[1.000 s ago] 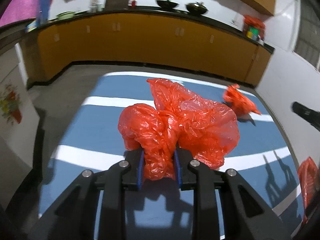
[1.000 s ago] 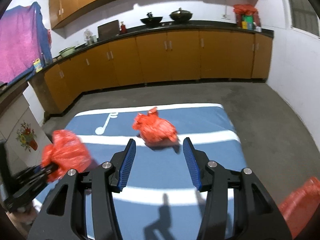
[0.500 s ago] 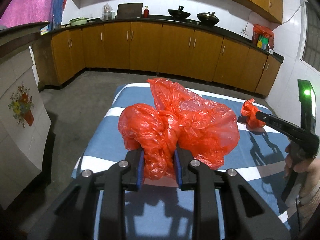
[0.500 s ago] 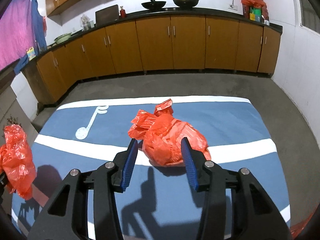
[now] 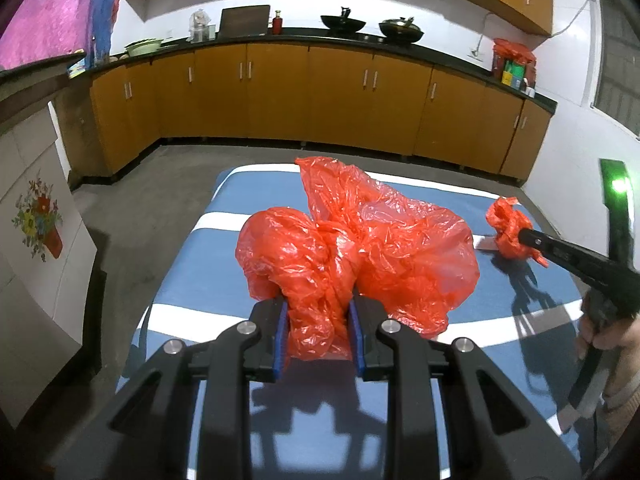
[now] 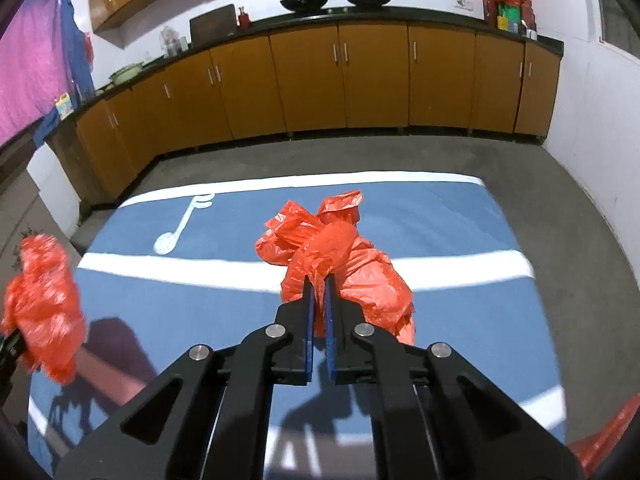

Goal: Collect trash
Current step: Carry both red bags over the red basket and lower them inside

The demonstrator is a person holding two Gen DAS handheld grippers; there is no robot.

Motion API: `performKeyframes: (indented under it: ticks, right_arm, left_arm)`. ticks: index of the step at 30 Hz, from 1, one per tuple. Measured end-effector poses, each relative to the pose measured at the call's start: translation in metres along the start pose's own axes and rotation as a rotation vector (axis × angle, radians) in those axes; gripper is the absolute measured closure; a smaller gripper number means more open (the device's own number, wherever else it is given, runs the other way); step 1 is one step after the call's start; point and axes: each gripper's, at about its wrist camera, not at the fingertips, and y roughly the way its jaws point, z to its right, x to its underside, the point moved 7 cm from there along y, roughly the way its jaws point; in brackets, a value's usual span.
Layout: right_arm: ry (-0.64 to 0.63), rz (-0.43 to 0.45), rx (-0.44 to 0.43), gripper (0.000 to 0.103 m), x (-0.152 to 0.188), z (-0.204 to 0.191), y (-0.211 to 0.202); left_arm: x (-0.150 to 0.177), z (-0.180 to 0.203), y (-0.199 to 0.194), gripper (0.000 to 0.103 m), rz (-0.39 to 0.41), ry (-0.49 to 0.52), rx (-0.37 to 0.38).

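My left gripper (image 5: 318, 312) is shut on a large crumpled red plastic bag (image 5: 360, 248), held above the blue mat (image 5: 192, 280). In the right wrist view the same bag (image 6: 44, 304) shows blurred at the left edge. A smaller crumpled red bag (image 6: 340, 264) lies on the mat (image 6: 460, 232), and my right gripper (image 6: 318, 288) is shut on its near side, the blue pads pinching the plastic. From the left wrist view this small bag (image 5: 508, 232) sits at the tip of the right gripper (image 5: 524, 236), held by a hand (image 5: 600, 320).
The blue mat with white stripes and a music note (image 6: 180, 228) lies on a grey concrete floor. Orange cabinets (image 5: 320, 96) run along the back walls. A white panel with a flower picture (image 5: 36, 220) stands at the left. More red plastic (image 6: 608, 440) shows at the bottom right.
My right gripper came down over the small red bag and its jaws closed on it. My left gripper kept its hold on the large bag, while its view tilted up towards the cabinets.
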Motion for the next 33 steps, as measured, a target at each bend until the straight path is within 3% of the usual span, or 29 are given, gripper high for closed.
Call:
performKeyframes:
  ticks: [6,16,33]
  right_arm:
    - [0.032,0.019,-0.016,0.098,0.019,0.020,-0.063]
    - [0.106,0.082,0.047,0.098,0.063,0.063,-0.177]
    - [0.246,0.181,0.184,0.098,0.129,0.143,-0.299]
  left_arm:
    - [0.003,0.028,-0.026,0.077,0.009,0.028,0.063]
    - [0.020,0.092,-0.096,0.077,0.050,0.129,0.173]
    - [0.064,0.205,-0.173,0.077,0.061,0.268,0.318]
